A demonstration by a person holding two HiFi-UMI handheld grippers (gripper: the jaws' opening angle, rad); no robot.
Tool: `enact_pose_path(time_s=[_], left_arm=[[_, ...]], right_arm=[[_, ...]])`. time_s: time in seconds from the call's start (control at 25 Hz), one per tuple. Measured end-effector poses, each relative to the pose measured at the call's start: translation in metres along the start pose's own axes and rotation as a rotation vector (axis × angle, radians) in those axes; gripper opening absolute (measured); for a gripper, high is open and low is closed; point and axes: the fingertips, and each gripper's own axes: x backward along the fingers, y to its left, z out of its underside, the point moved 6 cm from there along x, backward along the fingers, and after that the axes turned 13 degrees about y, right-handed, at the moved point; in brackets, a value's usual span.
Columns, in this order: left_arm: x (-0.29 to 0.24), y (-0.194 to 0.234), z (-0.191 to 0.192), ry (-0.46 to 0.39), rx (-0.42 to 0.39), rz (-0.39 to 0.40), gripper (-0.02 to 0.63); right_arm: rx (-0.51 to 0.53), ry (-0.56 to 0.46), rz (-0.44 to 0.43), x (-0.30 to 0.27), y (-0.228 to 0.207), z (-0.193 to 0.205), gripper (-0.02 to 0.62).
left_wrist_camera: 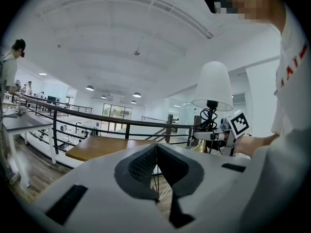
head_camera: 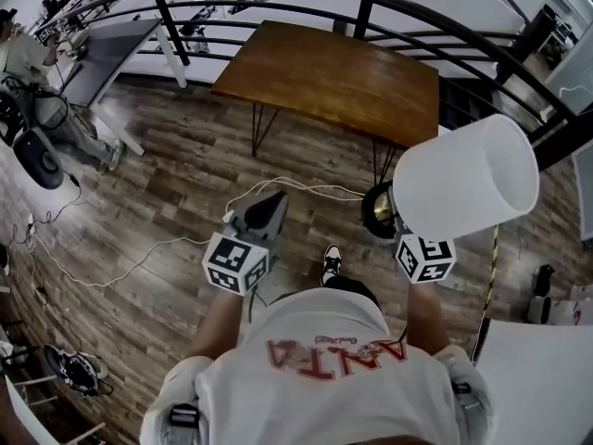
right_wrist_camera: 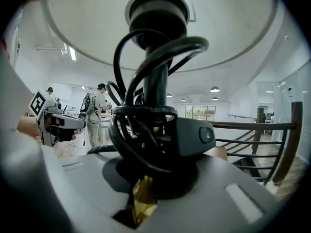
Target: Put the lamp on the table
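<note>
While the right gripper (right_wrist_camera: 148, 147) clamps its brass stem (right_wrist_camera: 141, 203), the lamp's (head_camera: 463, 179) shade tapers.

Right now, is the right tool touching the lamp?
Touching. Right gripper view shows the right tool closed on the lamp at its stem, brass showing between the jaws.

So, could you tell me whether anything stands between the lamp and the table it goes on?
Nothing visible does. The lamp is held above open floor short of the table, whose top looks bare; only a white cable lies on the floor between.
</note>
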Motion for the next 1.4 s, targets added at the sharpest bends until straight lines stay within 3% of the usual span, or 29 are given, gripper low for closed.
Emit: enact_pose_path(time_s=[0.68,1.08,1.4], left_arm=[[-0.140,0.041,-0.075,-0.003,0.009,-0.058,0.009],[-0.233,0.088,-0.085,0.032,0.046,-0.093,0.009],[-0.251,0.075,-0.106,0.041,0.043,-0.111,0.009]], right_arm=[[0.024,0.002,-0.067,-0.118,-0.119,-0.052,0.054],[0.022,0.025,-0.095,-0.220,-0.185,-0.061,0.054],[0.008,0.036,-0.113,-0.222,-0.213,-0.063,0.052]])
